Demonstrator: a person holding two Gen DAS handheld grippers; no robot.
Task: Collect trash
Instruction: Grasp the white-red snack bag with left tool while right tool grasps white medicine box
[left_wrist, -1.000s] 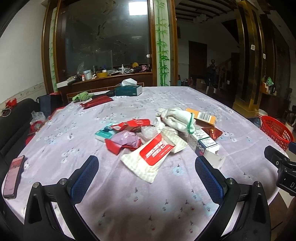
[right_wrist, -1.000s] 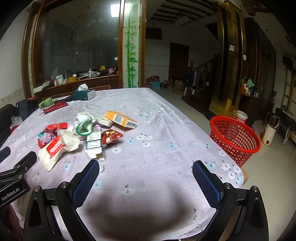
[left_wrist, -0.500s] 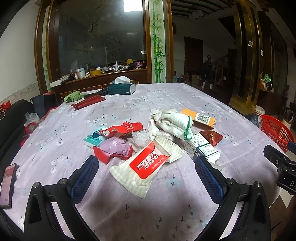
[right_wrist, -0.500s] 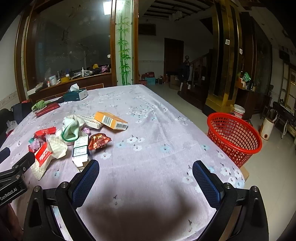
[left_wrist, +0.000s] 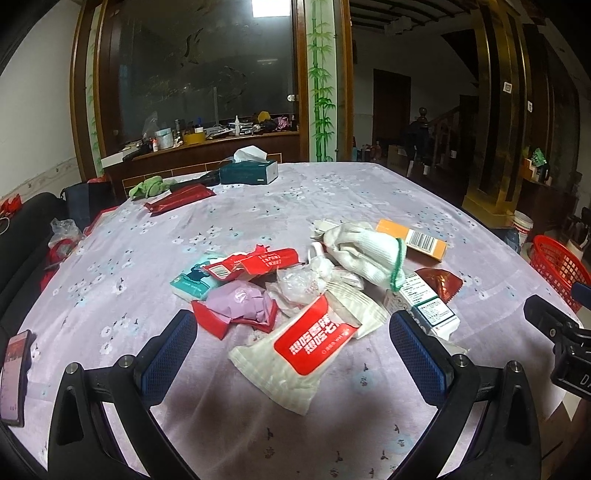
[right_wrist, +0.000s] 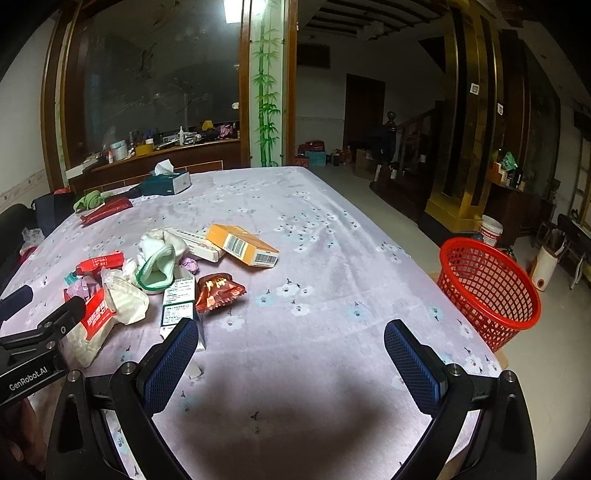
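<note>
Left gripper (left_wrist: 293, 347): jaws stood wide apart and held nothing; it hung low over the near part of the tabletop, with the white pack between its blue pads.
Right gripper (right_wrist: 291, 356): jaws were spread wide and empty, over a bare stretch of cloth to the right of the trash pile.
Tabletop (right_wrist: 332, 229): covered by a lilac cloth printed with small white flowers.
Trash pile: lay in a loose cluster on the tabletop, in front of the left gripper.
White plastic wipes pack with a red label (left_wrist: 314, 343): nearest item to the left gripper, lying flat and slanted.
Crumpled lilac wrapper (left_wrist: 240, 304): sat on a red wrapper, just left of the white pack.
Torn red wrapper with a barcode (left_wrist: 255, 262): lay behind the lilac one, overlapping a teal tissue packet (left_wrist: 190, 284).
White knitted glove with a green cuff (left_wrist: 365, 254): rested on top of the pile, toward its right side.
Orange cardboard box with barcodes (right_wrist: 242, 245): lay at the far right of the pile.
White medicine box with green print (right_wrist: 179, 301): lay beside a shiny brown-red foil snack bag (right_wrist: 218, 291).
Red plastic mesh basket (right_wrist: 487, 284): stood on the floor, beyond the tabletop's right edge.
Dark phone (left_wrist: 14, 373): lay at the tabletop's left edge, well apart from the pile.
Teal tissue box (left_wrist: 247, 171): sat at the far end.
</note>
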